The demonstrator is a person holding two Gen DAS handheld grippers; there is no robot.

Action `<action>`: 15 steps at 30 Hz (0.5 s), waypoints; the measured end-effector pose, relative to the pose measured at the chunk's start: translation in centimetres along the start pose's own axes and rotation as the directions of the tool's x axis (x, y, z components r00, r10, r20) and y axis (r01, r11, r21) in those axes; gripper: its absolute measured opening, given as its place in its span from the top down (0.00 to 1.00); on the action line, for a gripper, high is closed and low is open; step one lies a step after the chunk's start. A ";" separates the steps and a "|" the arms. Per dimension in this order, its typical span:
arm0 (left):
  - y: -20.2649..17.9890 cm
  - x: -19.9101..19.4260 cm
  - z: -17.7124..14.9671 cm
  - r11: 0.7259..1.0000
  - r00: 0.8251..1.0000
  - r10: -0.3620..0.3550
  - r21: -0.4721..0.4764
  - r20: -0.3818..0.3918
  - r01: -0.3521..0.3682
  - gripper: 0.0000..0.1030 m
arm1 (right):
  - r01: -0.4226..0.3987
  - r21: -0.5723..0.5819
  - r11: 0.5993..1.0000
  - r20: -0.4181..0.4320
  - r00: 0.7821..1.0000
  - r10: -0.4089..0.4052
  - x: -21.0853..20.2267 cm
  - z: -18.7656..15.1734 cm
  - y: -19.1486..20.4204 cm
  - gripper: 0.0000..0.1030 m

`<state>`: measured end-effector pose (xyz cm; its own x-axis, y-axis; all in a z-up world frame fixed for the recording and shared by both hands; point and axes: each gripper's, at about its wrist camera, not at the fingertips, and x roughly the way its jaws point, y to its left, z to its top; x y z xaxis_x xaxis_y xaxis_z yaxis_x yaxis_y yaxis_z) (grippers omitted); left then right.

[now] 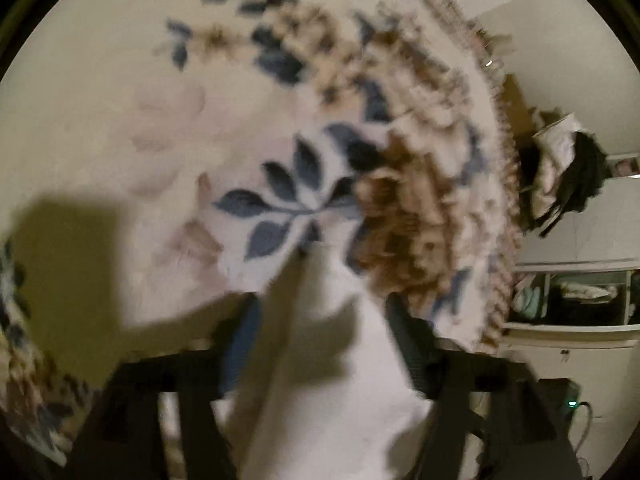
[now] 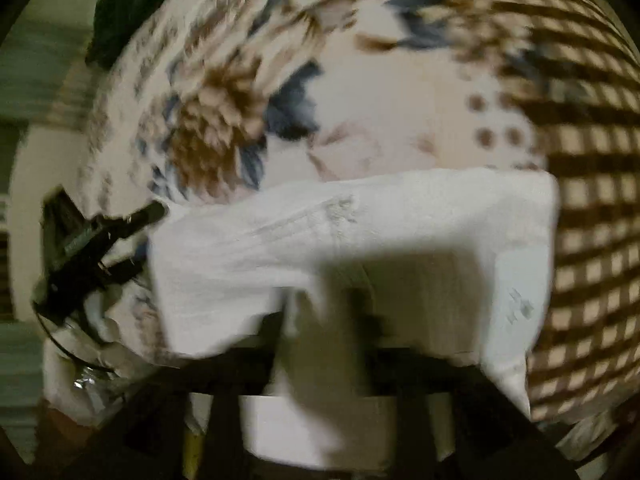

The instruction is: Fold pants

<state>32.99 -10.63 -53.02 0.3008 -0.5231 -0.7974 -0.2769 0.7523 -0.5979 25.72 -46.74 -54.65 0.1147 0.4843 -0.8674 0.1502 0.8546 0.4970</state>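
Here, a floral blanket (image 1: 280, 128) with a checked border covers the bed. White folded pants (image 2: 360, 232) lie across it, reaching its near edge. Both the left gripper (image 1: 320, 320) and right gripper (image 2: 324, 320) hover spread wide over the cloth, seemingly gripping nothing, though blurred.

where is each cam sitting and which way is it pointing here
Left wrist: on the left gripper, angled down along its spread fingers at the white pants on a floral blanket; shelves at right.
Right wrist: on the right gripper, angled down at the folded pants; the left gripper shows at left.
Shared: pants, blanket. Both blurred.
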 end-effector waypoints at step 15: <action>2.8 2.6 -9.3 0.999 0.985 -0.020 -0.053 -0.170 0.011 0.16 | -0.250 0.458 0.853 0.095 0.968 0.233 3.3 -11.9 -11.7 0.01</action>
<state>24.47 -13.61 -57.49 0.1465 -0.5987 -0.7875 -0.3216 0.7240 -0.6103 12.65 -52.94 -63.66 0.2393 0.6498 -0.7215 0.5491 0.5222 0.6525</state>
